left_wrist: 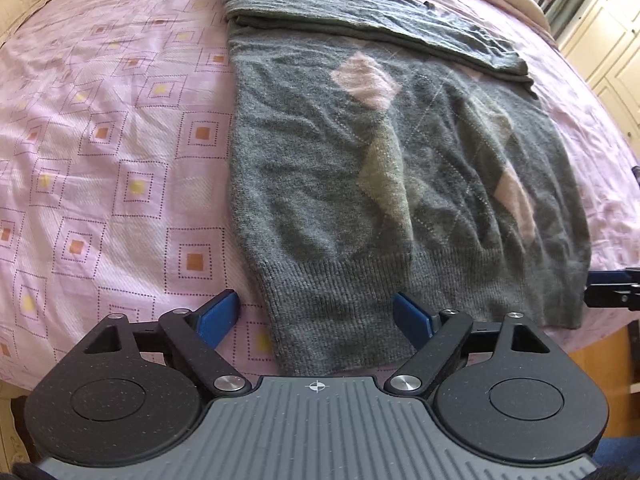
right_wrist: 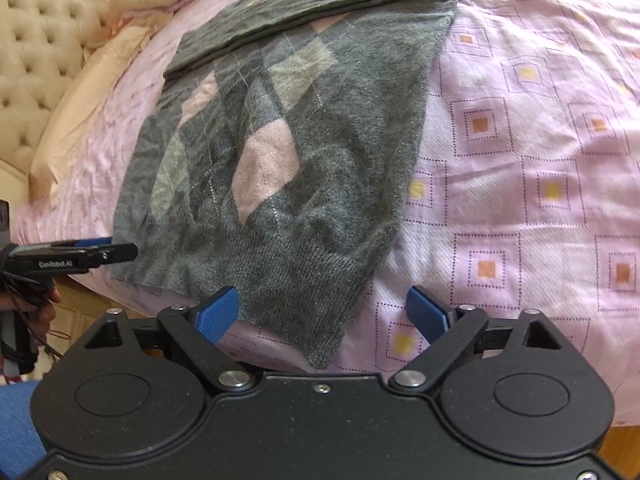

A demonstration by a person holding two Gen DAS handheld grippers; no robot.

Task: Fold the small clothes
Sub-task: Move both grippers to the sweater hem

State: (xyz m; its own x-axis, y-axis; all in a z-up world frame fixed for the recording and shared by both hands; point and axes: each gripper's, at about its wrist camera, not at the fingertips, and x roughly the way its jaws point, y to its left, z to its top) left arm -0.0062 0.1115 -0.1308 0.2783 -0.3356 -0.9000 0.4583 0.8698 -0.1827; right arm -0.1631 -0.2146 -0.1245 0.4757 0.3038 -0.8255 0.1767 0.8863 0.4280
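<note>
Lying flat on a pink bedsheet printed with squares: a grey argyle sweater, sleeves folded across its top.

Left gripper and right gripper are both spread wide at the ribbed hem, gripping nothing. A tufted cream headboard and cream cupboards border the bed.

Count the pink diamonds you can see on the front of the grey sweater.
2. One pink diamond sits mid-body; the other pink diamond lies further up the sweater, toward the folded-over sleeves, which may hide more.
</note>
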